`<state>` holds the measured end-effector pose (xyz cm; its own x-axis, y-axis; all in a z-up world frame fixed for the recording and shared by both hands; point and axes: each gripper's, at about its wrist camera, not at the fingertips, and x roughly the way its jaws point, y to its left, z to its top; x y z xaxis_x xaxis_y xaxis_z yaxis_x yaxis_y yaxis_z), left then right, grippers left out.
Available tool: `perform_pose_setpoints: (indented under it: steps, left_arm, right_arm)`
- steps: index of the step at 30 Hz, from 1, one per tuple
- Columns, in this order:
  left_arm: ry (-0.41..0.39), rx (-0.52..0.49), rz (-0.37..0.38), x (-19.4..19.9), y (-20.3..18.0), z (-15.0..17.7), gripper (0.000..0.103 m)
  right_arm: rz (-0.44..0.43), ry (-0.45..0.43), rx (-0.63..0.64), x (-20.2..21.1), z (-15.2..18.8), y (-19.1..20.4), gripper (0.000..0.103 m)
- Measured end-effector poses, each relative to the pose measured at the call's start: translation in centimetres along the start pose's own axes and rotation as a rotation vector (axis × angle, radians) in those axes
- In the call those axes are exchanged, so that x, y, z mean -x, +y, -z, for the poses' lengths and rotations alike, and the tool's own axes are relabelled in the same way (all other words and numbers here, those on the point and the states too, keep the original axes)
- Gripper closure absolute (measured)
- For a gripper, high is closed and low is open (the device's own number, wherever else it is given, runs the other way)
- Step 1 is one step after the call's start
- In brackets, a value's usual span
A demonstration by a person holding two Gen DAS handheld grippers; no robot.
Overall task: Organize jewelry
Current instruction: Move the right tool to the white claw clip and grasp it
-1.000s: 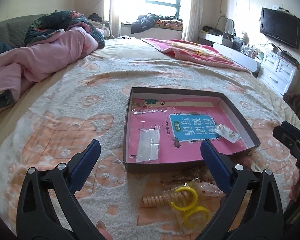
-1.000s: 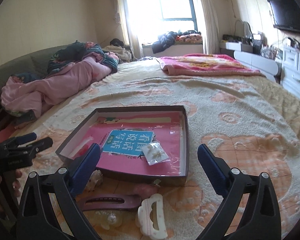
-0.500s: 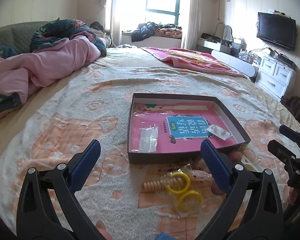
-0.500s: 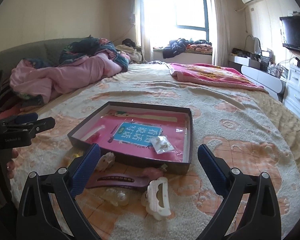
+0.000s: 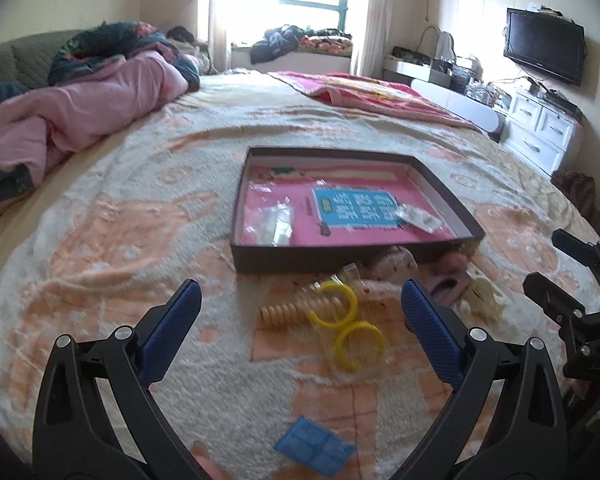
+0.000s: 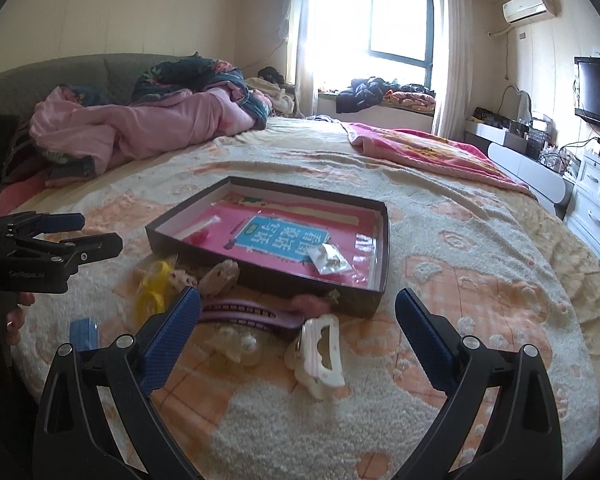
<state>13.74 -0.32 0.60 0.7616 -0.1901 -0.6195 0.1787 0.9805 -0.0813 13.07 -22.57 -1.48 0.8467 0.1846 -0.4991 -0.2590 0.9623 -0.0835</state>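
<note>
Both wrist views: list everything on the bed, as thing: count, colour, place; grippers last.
box lid: one, dark outside, pink inside, middle of the bed.
small bags: two seen, clear, inside the box lid, one left, one right.
rings: two, yellow, bagged, before the box lid.
spiral tie: one, tan, touching the rings.
long clip: one, purple, at the box lid's near wall.
claw clip: one, cream, beside the long clip.
flat case: one, blue, nearest the left gripper.
blanket: one, cream and orange, under all.
left gripper: open, empty.
right gripper: open, empty.
</note>
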Motion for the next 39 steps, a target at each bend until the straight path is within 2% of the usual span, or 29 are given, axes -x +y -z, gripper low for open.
perform_pose_setpoints:
  steps: [17, 21, 26, 28, 30, 34, 39]
  left_arm:
    - [0.128, -0.024, 0.071, -2.9, -1.5, 2.0, 0.012]
    - [0.160, -0.028, 0.095, -3.7, -1.7, 2.2, 0.019]
    - [0.201, 0.000, 0.125, -4.8, -1.8, 2.4, 0.034]
    - [0.222, 0.022, 0.141, -5.4, -1.6, 2.5, 0.043]
    - [0.238, 0.044, 0.155, -5.8, -1.3, 2.5, 0.052]
    - [0.244, 0.054, 0.149, -6.3, -1.3, 2.5, 0.058]
    - [0.246, 0.061, 0.151, -6.8, -1.5, 2.5, 0.060]
  right_arm:
    - [0.024, 0.070, -0.057, -1.0, 2.2, -1.9, 0.008]
    - [0.019, 0.113, -0.088, -2.2, 2.9, -2.5, 0.008]
    - [0.006, 0.161, -0.135, -3.7, 3.4, -3.6, 0.009]
    - [-0.011, 0.187, -0.169, -4.5, 3.6, -4.2, 0.017]
    - [-0.029, 0.207, -0.193, -5.1, 3.8, -4.6, 0.021]
    - [-0.067, 0.229, -0.208, -6.1, 3.7, -4.7, 0.035]
    - [-0.106, 0.259, -0.224, -7.2, 3.9, -4.4, 0.053]
